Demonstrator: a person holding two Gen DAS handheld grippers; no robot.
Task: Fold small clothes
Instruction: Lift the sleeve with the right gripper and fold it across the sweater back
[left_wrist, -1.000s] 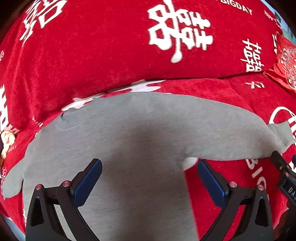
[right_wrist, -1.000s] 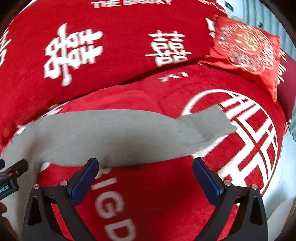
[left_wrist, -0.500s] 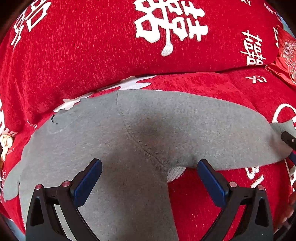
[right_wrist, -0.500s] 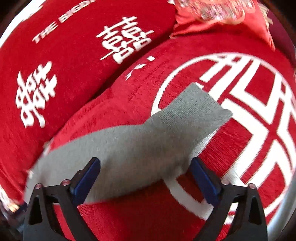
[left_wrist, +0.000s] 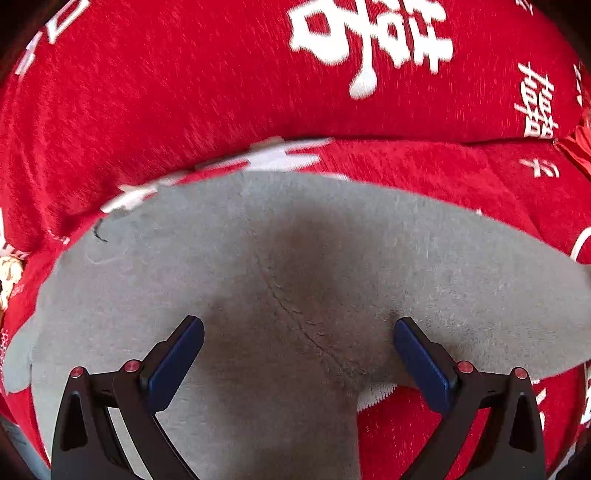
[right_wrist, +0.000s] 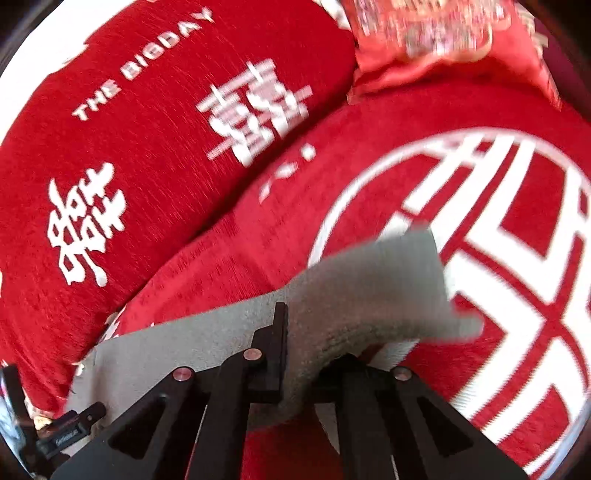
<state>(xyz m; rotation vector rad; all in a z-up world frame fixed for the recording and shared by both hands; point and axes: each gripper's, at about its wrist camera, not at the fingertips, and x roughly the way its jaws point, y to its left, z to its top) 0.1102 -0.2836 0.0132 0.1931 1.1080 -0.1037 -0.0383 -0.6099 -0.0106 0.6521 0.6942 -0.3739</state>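
**Already clamped at the leg end, hovering wide at the crotch**

Spread flat across the red bedspread (left_wrist: 461, 173), with white characters printed on it: small grey trousers (left_wrist: 229, 258), waist toward the left edge of the left wrist view, one leg running off to the right, the other dropping toward the bottom of the frame. Just above the crotch seam: left claw (left_wrist: 298, 354), blue pads (left_wrist: 177, 363) spread wide, cloth under and between them but not pinched; contact with the fabric not clear from this angle.

Further right, at the far end of that long leg: right claw (right_wrist: 295, 350), just pressed together on the cloth, pinching the leg a little short of the cuff (right_wrist: 417, 280), which sticks out beyond the fingertips and lifts slightly off the bedspread. At the lower left edge of the right wrist view, a bit of the other tool.

Long axis of the held leg: left to right, away from the waist. Likely next: carrying that cuff leftward over the body toward the waist, with the left claw nearer the fold line and best placed to pin it. Risk: dragging the whole garment if nothing holds the middle.
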